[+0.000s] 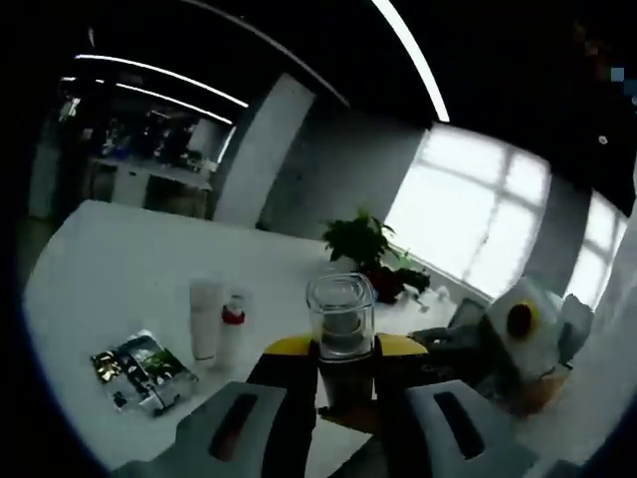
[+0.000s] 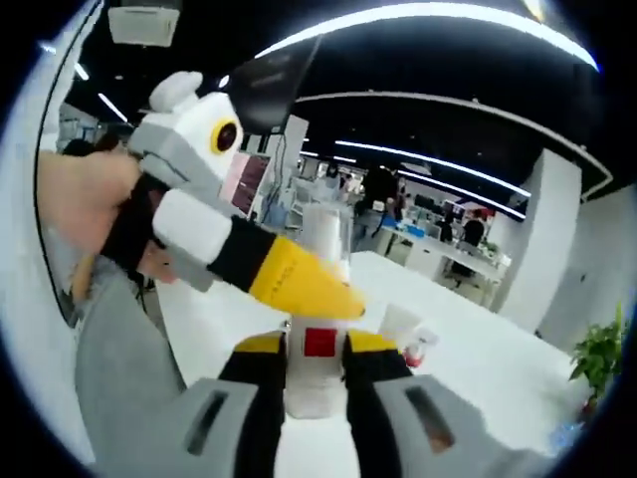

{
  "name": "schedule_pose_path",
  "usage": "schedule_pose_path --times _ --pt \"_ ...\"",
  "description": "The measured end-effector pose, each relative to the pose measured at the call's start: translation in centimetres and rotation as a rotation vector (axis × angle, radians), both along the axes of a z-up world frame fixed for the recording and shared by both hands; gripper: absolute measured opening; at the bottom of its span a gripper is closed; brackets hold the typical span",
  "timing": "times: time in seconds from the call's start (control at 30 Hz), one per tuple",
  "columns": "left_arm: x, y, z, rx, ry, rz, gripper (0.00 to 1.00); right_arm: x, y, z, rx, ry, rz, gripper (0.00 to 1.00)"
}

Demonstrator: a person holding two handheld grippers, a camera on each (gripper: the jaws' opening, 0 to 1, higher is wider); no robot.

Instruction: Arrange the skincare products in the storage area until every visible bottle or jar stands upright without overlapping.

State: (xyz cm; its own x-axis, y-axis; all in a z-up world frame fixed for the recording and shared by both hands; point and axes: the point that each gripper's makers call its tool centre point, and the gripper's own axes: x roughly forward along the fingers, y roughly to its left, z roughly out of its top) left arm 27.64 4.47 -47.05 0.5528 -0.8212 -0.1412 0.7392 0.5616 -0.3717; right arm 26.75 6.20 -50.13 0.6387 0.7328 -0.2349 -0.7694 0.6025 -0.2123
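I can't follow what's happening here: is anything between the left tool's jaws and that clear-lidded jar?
No. The jar already sits between the left gripper's yellow-tipped jaws, which close on its sides. Nothing visible lies between them.

Dim, blurry fisheye views; window (image 1: pixel 488 214) glare, bright ceiling light strips (image 2: pixel 428 15).

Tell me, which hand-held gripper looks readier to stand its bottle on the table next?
Probably the left hand-held gripper: its clear-capped bottle is upright above open white table. The right hand-held gripper has the left one crossing close in front.
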Motion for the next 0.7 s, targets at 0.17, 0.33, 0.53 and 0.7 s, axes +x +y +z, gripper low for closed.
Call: schedule_pose_path --times 0.17,0.33,0.53,0.7 --pt "-1.7 -0.4 0.6 0.103 -0.097 -0.232 0.18 -1.2 0.3 0.6 0.044 0.029 0.13 0.23" --pt "-4.1 -0.9 0.8 0.191 -0.176 -0.477 0.18 -3.0 0.9 0.9 0.098 0.099 0.254 0.24" --pt "-4.6 -1.5 1.5 0.177 -0.21 -0.573 0.18 -3.1 0.6 1.5 0.17 0.122 0.248 0.23" --pt "-2.3 -1.8 1.6 0.17 -0.191 -0.44 0.18 -1.1 -0.8 1.8 0.182 0.077 0.105 0.22"
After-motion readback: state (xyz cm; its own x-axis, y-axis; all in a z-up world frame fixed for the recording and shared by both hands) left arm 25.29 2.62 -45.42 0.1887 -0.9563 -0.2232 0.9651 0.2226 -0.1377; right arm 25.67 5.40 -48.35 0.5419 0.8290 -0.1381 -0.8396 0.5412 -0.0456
